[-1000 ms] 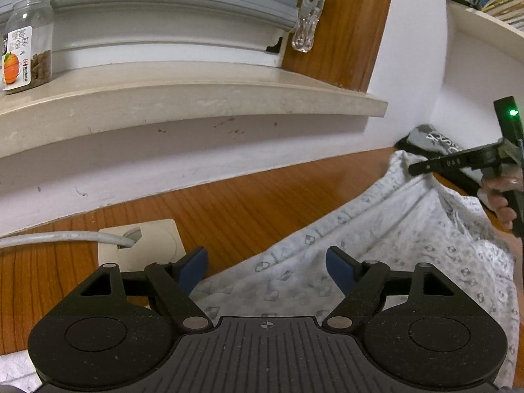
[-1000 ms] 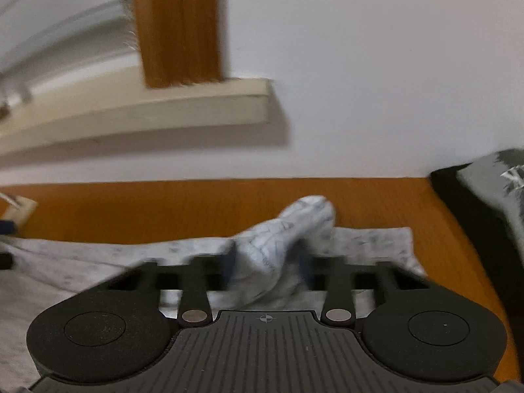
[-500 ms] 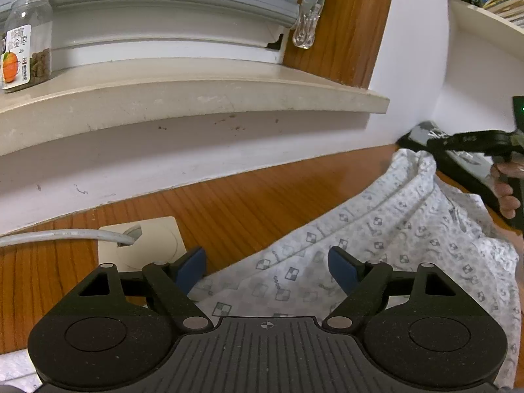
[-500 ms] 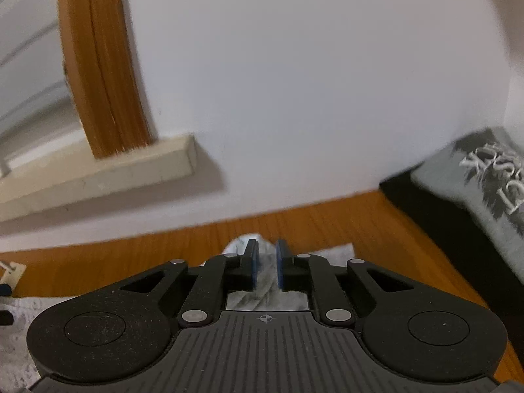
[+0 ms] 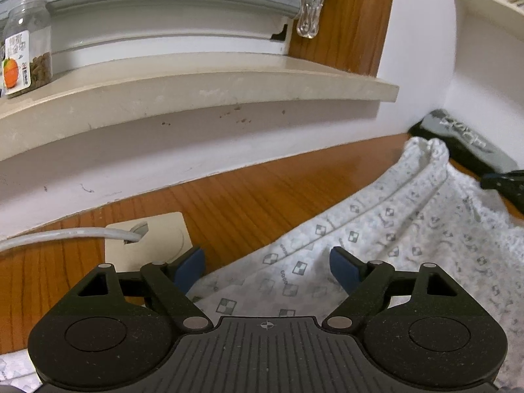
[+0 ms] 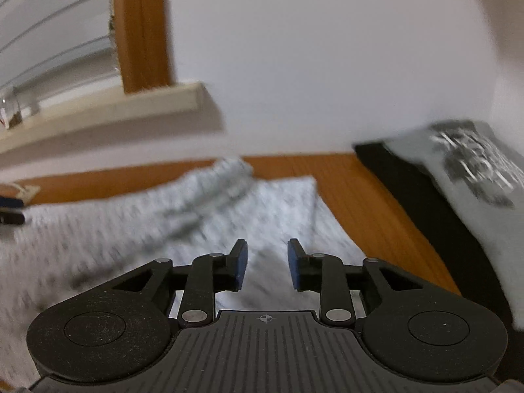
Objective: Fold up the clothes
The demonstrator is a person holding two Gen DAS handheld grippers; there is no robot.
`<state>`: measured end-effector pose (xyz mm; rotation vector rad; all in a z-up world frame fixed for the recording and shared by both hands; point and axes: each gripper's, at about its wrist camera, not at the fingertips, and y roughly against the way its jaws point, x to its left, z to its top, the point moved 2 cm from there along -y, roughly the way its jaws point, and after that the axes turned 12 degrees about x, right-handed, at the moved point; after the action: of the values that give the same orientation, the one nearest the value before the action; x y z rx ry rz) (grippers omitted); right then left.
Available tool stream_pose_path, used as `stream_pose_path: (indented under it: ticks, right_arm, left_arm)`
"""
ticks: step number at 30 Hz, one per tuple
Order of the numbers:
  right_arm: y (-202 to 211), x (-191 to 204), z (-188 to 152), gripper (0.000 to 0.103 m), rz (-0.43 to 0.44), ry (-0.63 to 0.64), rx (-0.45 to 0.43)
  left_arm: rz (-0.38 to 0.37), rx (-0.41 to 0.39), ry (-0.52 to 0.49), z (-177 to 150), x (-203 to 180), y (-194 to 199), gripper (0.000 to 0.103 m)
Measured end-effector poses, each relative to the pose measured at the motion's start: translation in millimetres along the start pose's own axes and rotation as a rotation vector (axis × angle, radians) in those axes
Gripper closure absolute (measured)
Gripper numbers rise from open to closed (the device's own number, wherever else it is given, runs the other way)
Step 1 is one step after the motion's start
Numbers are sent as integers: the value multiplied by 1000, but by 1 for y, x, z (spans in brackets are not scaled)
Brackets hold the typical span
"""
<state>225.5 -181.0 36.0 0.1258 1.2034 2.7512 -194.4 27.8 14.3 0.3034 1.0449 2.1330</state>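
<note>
The cloth lies spread on the tabletop, its long axis running from the left tongs toward the bunched far corner. Both tongs gape, empty; the right tongs hover nearer that corner.

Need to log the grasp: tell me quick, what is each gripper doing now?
Left gripper: open, empty, over the patterned garment.
Right gripper: open, holding nothing.
</note>
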Motion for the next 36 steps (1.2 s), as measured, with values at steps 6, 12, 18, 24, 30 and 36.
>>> stream_pose_path:
  ticks: [6,12,18,24,30,36]
  right_arm:
    - [6,0,-22,62,51,22,-26]
    - [-1,67,-18,60,173,142,-66]
    - [-13,117,-25,52,179,273,-79]
    - [-18,112,-23,47,214,234,-50]
    - [-28,109,-19,40,234,205,-6]
    - [-28,111,-20,39,222,211,-4]
  left_arm:
    - [65,0,-56,-1,-11,0,1]
    - [155,-65,-9,-6,1,37,1]
    - [268,-66,64,-44,54,97,4]
    - [327,1,177,-85,112,129,52]
    - [274,31,233,-104,129,121,53]
    - [216,8,202,-105,124,118,90]
